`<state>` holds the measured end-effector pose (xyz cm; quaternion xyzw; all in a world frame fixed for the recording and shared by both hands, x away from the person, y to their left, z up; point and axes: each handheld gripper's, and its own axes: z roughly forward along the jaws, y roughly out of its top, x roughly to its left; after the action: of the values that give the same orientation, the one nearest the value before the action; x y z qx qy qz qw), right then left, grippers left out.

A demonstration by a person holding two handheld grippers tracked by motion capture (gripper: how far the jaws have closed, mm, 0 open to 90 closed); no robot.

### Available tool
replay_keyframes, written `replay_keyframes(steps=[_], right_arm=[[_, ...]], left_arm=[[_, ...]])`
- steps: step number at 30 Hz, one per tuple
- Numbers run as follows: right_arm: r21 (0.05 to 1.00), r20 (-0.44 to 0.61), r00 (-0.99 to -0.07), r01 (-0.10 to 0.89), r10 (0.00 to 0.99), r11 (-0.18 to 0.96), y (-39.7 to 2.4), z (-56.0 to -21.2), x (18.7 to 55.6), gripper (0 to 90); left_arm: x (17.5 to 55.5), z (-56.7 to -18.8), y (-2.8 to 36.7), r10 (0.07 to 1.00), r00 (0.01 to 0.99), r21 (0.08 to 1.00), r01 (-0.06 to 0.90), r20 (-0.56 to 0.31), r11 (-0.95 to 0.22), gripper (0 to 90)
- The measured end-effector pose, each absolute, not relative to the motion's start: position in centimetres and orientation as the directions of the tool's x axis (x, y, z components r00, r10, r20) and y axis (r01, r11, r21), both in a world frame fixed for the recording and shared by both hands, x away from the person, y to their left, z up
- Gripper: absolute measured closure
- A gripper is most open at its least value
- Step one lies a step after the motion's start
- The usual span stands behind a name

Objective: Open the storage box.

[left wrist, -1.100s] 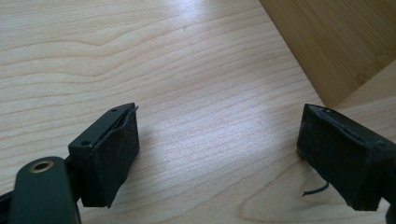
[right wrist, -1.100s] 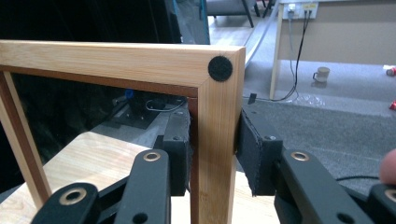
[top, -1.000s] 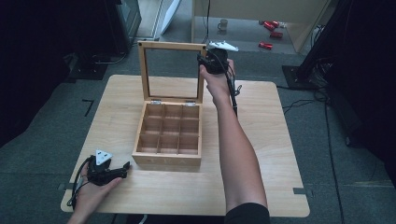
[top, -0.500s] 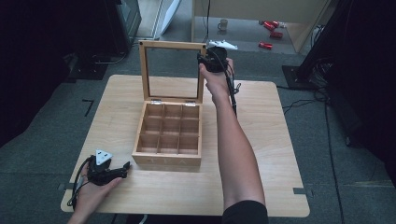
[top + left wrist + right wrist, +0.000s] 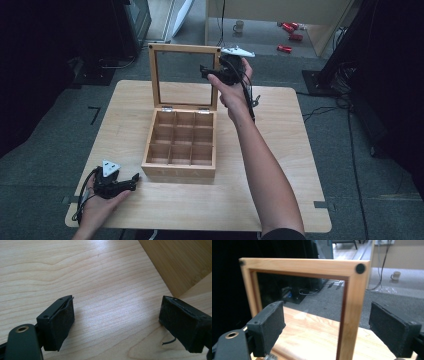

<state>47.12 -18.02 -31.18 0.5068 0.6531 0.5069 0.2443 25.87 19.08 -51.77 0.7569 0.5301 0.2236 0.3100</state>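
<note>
Two black jaws of the right gripper [image 5: 327, 332] stand spread wide, one on either side of the right upright of the lid [image 5: 352, 302], with open air between each pad and the wood; nothing is pinched. A small black round bumper [image 5: 360, 268] sits on the frame's top corner just above them. Through the lid's glass pane, dark floor and cables show beyond, and a mug [image 5: 396, 275] stands on the far floor. From above, the right gripper [image 5: 212, 75] is raised at the upper right corner of the upright lid [image 5: 185, 49], held in the right hand [image 5: 232, 92], whose forearm stretches across the table from the near edge.

The left gripper [image 5: 117, 322] likewise has its jaws parted wide, holding nothing, the pads low over bare table wood [image 5: 95, 280]. A corner of the wooden box [image 5: 180, 265] rises just ahead of them at the upper right. In the high view this left gripper [image 5: 131, 181] lies in the left hand [image 5: 102, 205] on the table's near left corner, its tips just beside the front left corner of the box.

The wooden box [image 5: 179, 170] stands near the middle of the table [image 5: 280, 165], open, its nine square compartments showing in three rows of three, the glass-paned lid hinged upright at its far edge. Red objects [image 5: 290, 36] lie on the floor beyond.
</note>
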Motion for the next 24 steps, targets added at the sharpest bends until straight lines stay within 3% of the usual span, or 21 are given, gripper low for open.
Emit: replay_keyframes(steps=[5,24], right_arm=[[0.923,0.152,-0.411,0.384,0.899,0.02,-17.9,-30.8,44.3,9.5],[0.923,0.13,-0.431,0.382,0.893,0.05,-21.2,-33.0,37.1,6.9]], left_arm=[[25.9,-51.8,19.1,0.941,0.338,0.707,0.663,0.012,-0.248,13.3],[25.9,-51.8,19.1,0.941,0.338,0.708,0.662,0.011,-0.246,13.3]])
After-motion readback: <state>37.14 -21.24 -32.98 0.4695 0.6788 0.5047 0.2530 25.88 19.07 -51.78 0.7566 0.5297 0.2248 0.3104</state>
